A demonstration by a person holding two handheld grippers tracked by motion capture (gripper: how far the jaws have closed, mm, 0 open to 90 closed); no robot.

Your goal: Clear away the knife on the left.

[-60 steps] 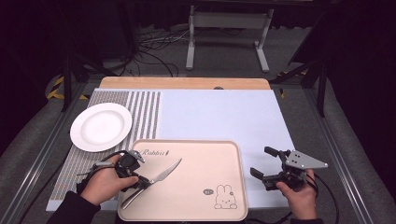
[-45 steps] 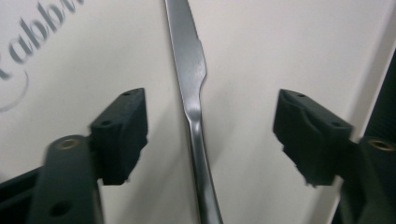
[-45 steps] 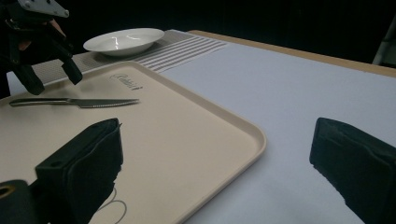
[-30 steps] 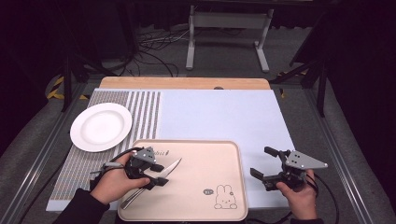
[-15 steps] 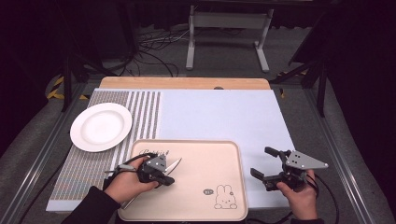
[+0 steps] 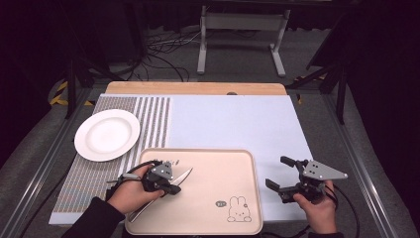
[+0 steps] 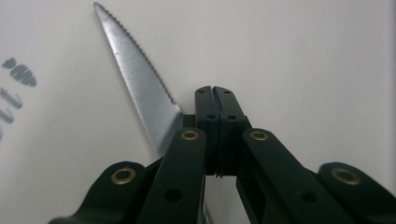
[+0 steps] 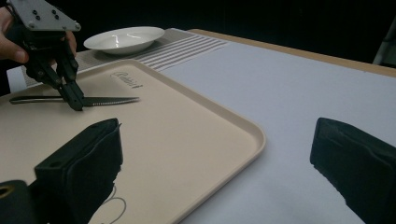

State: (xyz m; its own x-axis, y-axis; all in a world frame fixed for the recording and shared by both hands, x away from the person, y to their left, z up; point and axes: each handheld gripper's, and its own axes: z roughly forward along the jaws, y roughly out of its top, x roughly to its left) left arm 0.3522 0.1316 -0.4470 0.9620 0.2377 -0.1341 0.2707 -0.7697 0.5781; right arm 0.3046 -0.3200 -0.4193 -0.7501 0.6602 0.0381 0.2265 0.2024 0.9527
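Knife [image 6: 171, 184] is found lying flat on the beige tray [image 6: 233, 163], toward its left side, serrated blade [image 7: 135, 79] pointing away from the person; so it's still down on the tray, not lifted. Left gripper [image 6: 168, 188] is brought down right at the blade's base, and its fingers [image 7: 217, 121] are seen pressed together, tips meeting with no gap; in the left gripper view the blade passes to the left of the closed tips and under the linkage, so whether anything is actually clamped can't be told, but it looks more like nothing is caught between them. Right gripper [image 6: 282, 173] is held over the tabletop [image 6: 237, 124] just off the tray's right edge, fingers [image 8: 79, 168] spread wide, nothing held. White plate [image 6: 107, 134] is sat on the striped mat [image 6: 148, 129], well apart from the knife; judged from that, the pickup is barely started, and a proper grasp, a lift and a move are all left to be done.
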